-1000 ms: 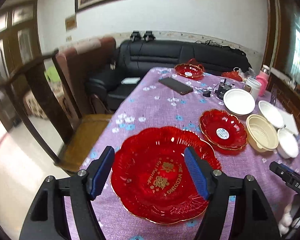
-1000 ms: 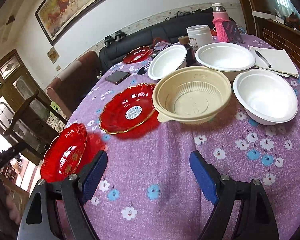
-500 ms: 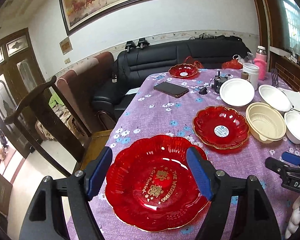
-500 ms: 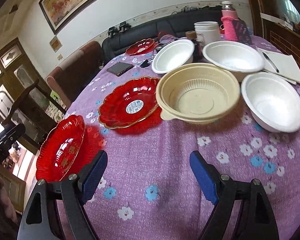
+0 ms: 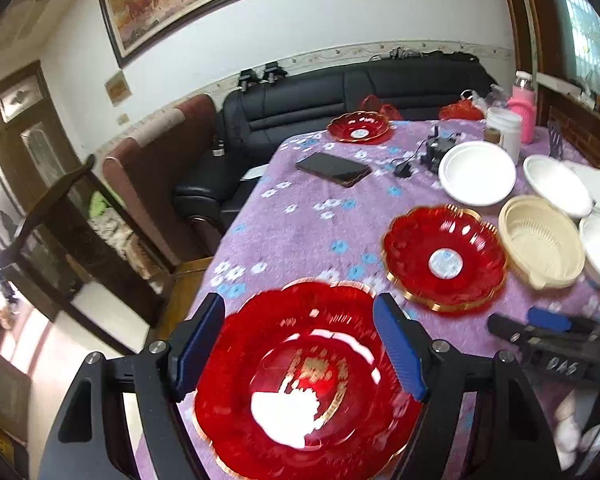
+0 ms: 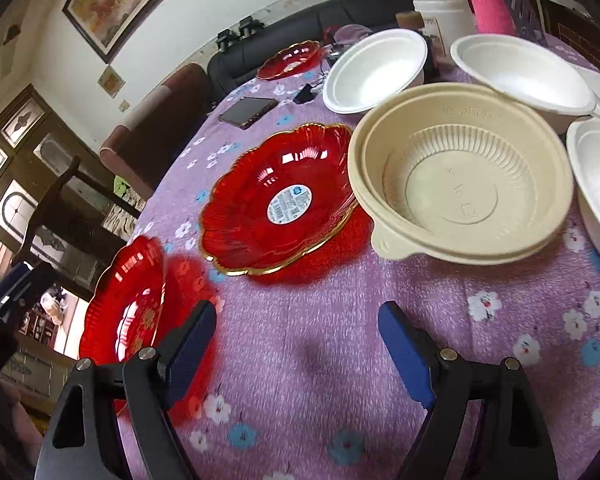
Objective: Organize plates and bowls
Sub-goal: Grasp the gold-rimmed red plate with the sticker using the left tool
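Left gripper (image 5: 300, 344) jaws wide over big red plate (image 5: 304, 384) at tabletop's near-left corner. Right gripper (image 6: 296, 344) wide, empty. Drop lower, pinch the rim squarely.

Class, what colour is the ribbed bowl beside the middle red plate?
Beige ribbed bowl; clearest in the right wrist view.

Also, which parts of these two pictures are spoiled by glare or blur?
Left wrist view: a white glare patch covers the centre of the large red plate, so its gold writing is unreadable, and its rim is smeared by motion. Right wrist view: the beige bowl and the red plate with a sticker are sharp; only the image edges are blurred and bent by the fisheye.
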{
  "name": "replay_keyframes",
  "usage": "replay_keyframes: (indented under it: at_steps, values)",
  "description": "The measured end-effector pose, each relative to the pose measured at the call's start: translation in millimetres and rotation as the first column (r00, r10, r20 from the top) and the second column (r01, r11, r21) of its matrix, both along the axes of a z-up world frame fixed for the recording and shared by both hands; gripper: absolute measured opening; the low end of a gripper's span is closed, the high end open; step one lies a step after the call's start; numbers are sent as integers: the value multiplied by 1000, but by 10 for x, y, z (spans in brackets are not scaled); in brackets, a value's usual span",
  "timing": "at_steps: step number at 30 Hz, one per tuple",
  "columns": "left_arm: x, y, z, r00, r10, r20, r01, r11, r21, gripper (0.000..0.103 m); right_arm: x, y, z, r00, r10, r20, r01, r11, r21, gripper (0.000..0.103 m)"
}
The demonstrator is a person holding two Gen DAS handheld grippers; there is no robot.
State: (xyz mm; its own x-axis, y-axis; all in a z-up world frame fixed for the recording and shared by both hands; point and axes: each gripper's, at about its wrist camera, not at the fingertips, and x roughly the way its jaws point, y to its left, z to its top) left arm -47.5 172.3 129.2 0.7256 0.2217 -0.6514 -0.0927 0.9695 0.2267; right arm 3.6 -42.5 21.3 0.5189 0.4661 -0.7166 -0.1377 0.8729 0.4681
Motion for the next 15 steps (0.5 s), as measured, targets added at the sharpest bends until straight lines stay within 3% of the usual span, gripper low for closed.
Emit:
replay_keyframes:
  at_steps: [6,15]
  values:
    - [576,93,130,996,-73,-45,65,984,-169,78,194,45,-69,999,-47,-10,47,999,18,87]
    - [1451,125,-307,971,-112,-214,24,927,-375,77,422,108,-89,995,-99,-7,99,994,38,82]
